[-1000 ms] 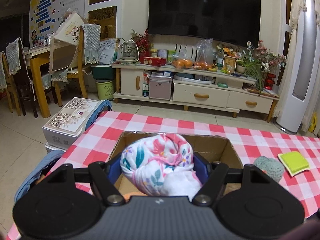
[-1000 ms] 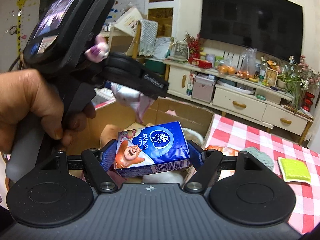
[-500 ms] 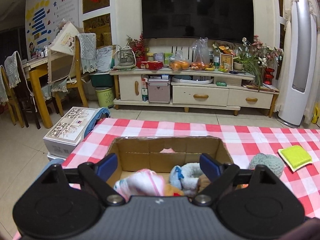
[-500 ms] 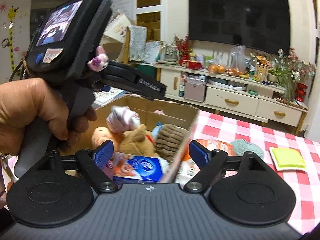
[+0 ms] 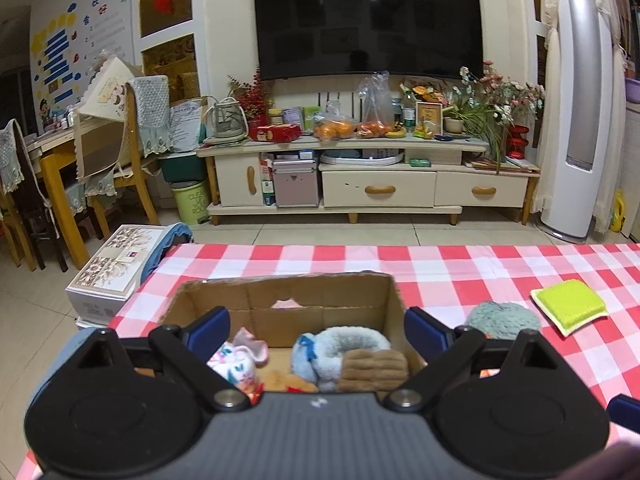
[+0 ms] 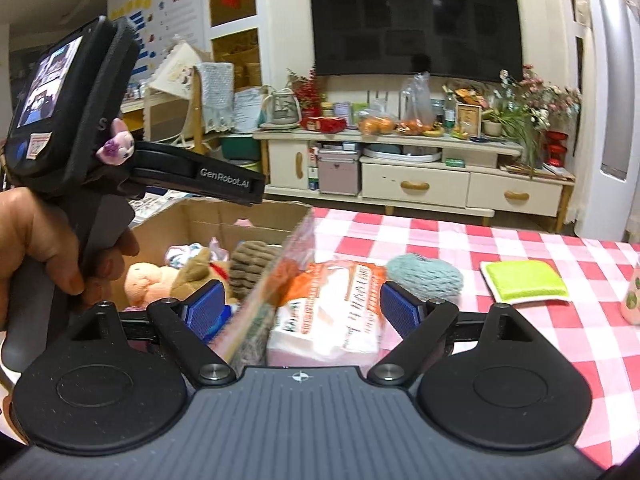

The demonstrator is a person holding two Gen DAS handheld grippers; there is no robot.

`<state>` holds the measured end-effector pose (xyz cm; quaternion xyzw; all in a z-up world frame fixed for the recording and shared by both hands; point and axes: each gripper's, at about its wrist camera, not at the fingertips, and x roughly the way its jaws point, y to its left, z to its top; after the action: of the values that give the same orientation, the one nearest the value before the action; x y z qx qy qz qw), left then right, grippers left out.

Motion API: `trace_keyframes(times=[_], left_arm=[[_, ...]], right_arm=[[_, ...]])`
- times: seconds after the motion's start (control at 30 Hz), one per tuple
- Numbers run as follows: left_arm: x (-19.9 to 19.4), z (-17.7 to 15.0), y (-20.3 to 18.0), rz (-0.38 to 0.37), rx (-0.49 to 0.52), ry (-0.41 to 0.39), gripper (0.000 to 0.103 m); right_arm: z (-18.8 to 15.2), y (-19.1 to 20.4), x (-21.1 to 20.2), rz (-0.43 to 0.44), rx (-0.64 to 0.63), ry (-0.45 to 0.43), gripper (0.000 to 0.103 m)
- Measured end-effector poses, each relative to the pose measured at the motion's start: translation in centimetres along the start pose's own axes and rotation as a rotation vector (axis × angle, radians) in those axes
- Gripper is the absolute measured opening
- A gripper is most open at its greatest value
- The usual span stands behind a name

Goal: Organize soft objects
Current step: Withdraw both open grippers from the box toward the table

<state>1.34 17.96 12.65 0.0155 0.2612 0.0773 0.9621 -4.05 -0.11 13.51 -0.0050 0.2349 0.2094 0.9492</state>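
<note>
My cardboard box (image 5: pixel 280 300) sits near the table's (image 5: pixel 440 268) left edge, soft toys inside. The orange tissue pack (image 6: pixel 336 304) lies beside it. Both my left gripper (image 5: pixel 316 326) and right gripper (image 6: pixel 302 306) gape empty.

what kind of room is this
Most likely a home living room: a large television on the wall above a cluttered cabinet, and a table with a red checked tablecloth in front.
</note>
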Motion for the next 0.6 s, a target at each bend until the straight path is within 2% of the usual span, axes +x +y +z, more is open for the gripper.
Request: trace_keyframes(times=[0.6], left_arm=[[0.1, -0.2, -5.2, -0.028, 0.078, 0.009, 0.095]], right_arm=[[-1.0, -1.0, -0.4, -0.068, 0.108, 0.005, 0.103]])
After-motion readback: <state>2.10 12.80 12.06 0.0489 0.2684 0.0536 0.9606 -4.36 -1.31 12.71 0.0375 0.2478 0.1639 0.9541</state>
